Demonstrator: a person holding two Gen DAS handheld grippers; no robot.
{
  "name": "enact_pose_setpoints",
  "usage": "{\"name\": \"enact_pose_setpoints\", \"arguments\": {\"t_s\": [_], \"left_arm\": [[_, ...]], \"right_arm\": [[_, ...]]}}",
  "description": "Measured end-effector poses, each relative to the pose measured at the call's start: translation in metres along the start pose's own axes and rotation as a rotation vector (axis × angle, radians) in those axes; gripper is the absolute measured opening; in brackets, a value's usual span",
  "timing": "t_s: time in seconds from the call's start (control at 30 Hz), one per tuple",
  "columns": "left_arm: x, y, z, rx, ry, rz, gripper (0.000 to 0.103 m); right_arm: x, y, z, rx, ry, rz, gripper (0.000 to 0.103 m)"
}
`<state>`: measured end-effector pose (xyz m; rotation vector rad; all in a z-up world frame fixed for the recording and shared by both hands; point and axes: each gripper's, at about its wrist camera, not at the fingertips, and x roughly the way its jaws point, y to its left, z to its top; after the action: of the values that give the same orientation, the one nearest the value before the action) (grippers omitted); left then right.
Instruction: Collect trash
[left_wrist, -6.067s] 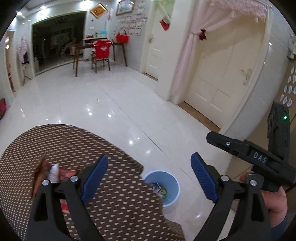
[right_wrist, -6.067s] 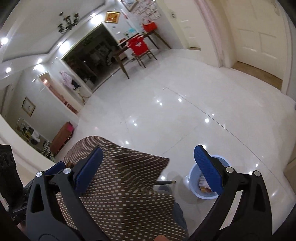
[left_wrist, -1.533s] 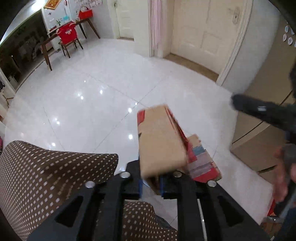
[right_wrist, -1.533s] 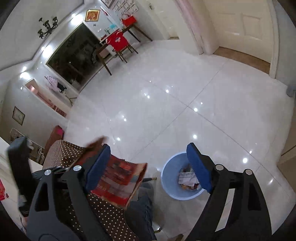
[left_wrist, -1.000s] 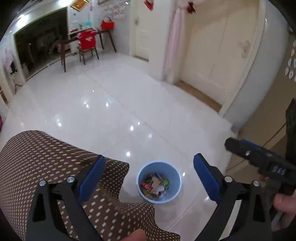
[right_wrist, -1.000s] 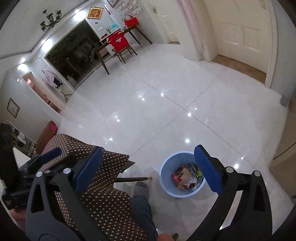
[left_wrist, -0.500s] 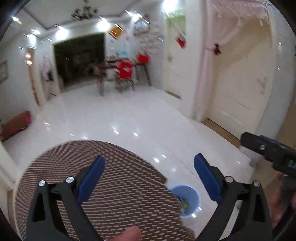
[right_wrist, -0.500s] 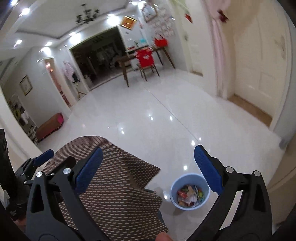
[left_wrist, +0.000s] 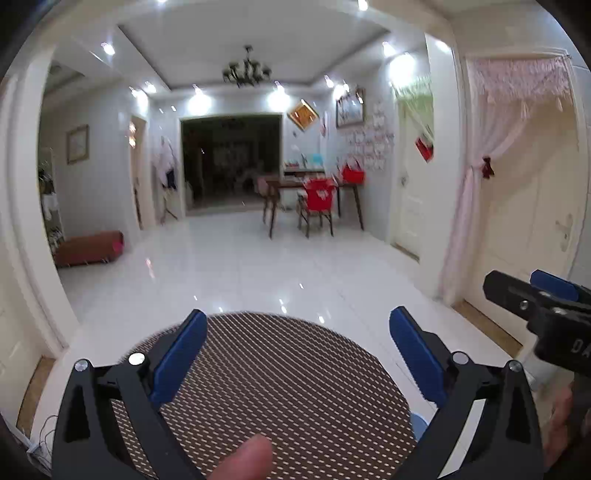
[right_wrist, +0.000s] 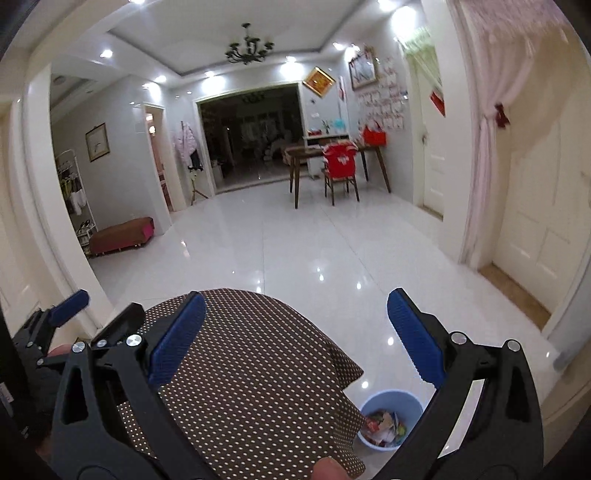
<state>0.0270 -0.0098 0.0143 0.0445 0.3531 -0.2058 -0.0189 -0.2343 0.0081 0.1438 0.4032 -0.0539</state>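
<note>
Both tongs, left (left_wrist: 295, 354) and right (right_wrist: 295, 338), gaped empty over the bare tabletop (right_wrist: 258, 369); the bin (right_wrist: 391, 419) (already holding wrappers) sat below the right tongs, nearer them.

White "DA" (cut off) on right hand-held gripper (left_wrist: 532, 295)

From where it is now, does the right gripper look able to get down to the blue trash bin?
Probably yes. The right gripper is open and empty, and the blue trash bin sits on the floor below it, beside the dotted tablecloth, with nothing between them.
</note>
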Motion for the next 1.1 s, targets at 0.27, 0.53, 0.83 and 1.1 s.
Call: {"name": "enact_pose_setpoints", "arguments": {"t_s": [0.27,0.53,0.83,1.1], "left_arm": [[-0.033,0.018,0.010,-0.062,-0.047,0.000,0.097],[-0.040,0.022,0.014,-0.090,-0.053,0.012,0.097],[-0.036,0.020,0.016,-0.094,-0.052,0.028,0.097],[-0.040,0.025,0.017,-0.107,-0.069,0.024,0.097]], "right_arm": [[-0.016,0.030,0.008,-0.050,-0.057,0.000,0.097],[-0.018,0.037,0.011,-0.068,-0.078,-0.015,0.097],[-0.018,0.035,0.010,-0.068,-0.083,-0.018,0.097],[-0.017,0.038,0.010,-0.072,-0.079,-0.034,0.097]]}}
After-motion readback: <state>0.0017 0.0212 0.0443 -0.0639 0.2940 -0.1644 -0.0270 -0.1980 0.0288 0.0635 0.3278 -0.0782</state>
